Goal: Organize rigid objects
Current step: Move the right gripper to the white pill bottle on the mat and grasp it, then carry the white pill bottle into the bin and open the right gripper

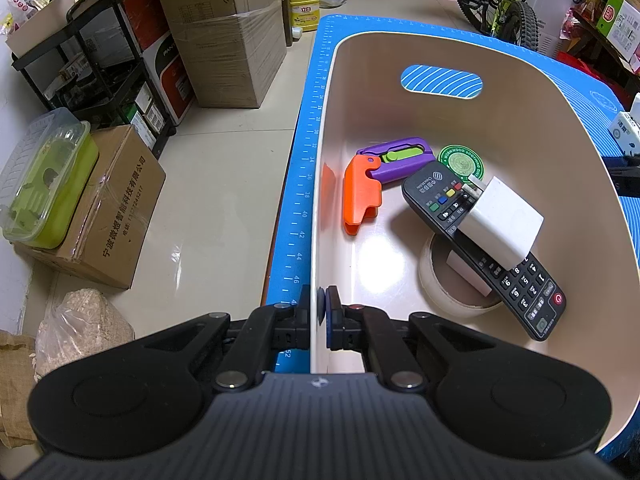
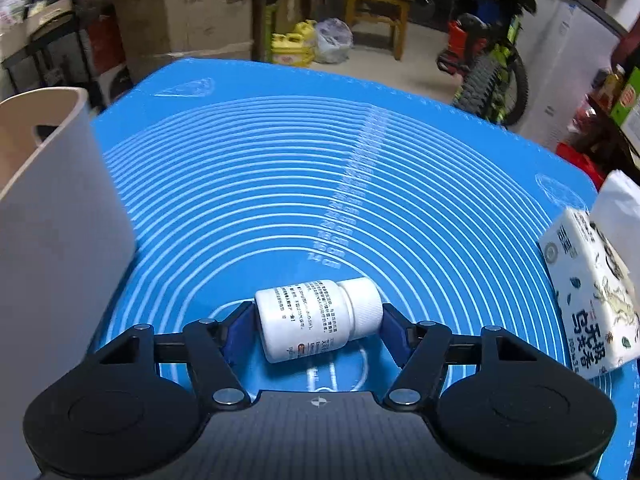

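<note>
A beige bin (image 1: 440, 60) stands on the blue mat (image 1: 316, 92). Inside lie an orange and purple toy (image 1: 364, 196), a green round tin (image 1: 460, 162), a black remote (image 1: 492, 256), a white charger block (image 1: 500, 228) on the remote, and a tape roll (image 1: 444, 288) under it. My left gripper (image 1: 318, 312) is shut on the bin's near left wall. In the right wrist view a white pill bottle (image 2: 316, 318) lies on its side on the mat (image 2: 320, 180). My right gripper (image 2: 318, 320) has its pads against the bottle's two ends. The bin's outer wall (image 2: 52, 220) stands to its left.
A tissue pack (image 2: 596, 292) lies at the mat's right edge. Off the table to the left are cardboard boxes (image 1: 224, 28), a black rack (image 1: 80, 64), a green lidded container (image 1: 44, 184) and a yellow jug (image 1: 304, 4). A bicycle (image 2: 492, 76) stands behind.
</note>
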Demonstrator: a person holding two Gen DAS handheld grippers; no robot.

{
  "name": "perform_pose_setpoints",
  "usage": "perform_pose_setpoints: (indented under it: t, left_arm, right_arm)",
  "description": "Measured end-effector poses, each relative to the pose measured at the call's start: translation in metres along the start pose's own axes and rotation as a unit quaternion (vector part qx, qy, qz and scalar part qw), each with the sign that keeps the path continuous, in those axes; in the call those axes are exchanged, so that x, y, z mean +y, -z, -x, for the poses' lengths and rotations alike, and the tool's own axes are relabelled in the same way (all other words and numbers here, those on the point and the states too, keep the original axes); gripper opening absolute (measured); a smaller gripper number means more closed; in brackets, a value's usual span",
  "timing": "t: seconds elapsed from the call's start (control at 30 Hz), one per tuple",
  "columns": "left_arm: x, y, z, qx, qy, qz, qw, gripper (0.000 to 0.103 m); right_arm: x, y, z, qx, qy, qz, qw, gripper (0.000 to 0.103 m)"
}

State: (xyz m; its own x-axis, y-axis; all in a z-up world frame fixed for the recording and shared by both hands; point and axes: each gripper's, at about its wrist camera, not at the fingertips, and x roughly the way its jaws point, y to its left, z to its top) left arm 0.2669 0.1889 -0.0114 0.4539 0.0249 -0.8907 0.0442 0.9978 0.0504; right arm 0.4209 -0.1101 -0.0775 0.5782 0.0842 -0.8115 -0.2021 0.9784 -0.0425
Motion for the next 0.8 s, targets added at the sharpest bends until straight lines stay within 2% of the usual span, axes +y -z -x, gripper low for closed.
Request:
perform_pose_setpoints:
  t: [0.17,0.33,0.5,0.63,0.8]
  left_arm:
    - [0.001,0.0,0.0,0.0,0.0,0.001,1.0,0.007]
    - [0.0,-0.001,0.001,-0.001,0.0,0.002,1.0,0.007]
    - [-0.001,0.0,0.001,-0.002,0.0,0.001,1.0,0.007]
    - [-0.001,0.0,0.001,-0.002,-0.001,0.001,1.0,0.007]
    - [-0.001,0.0,0.001,-0.002,-0.001,0.002,1.0,0.007]
  right_arm:
    - [0.008,-0.004,0.03,-0.06,0.02,0.026,0.998,0.069]
    - [0.017,-0.023,0.064,-0.13,0.042,0.044,0.99,0.069]
    - [0.04,-0.045,0.1,-0.191,0.013,0.056,0.98,0.069]
    - [0.07,-0.065,0.113,-0.212,-0.021,0.08,0.974,0.069]
    - [0.103,-0.078,0.121,-0.214,-0.055,0.105,0.969,0.069]
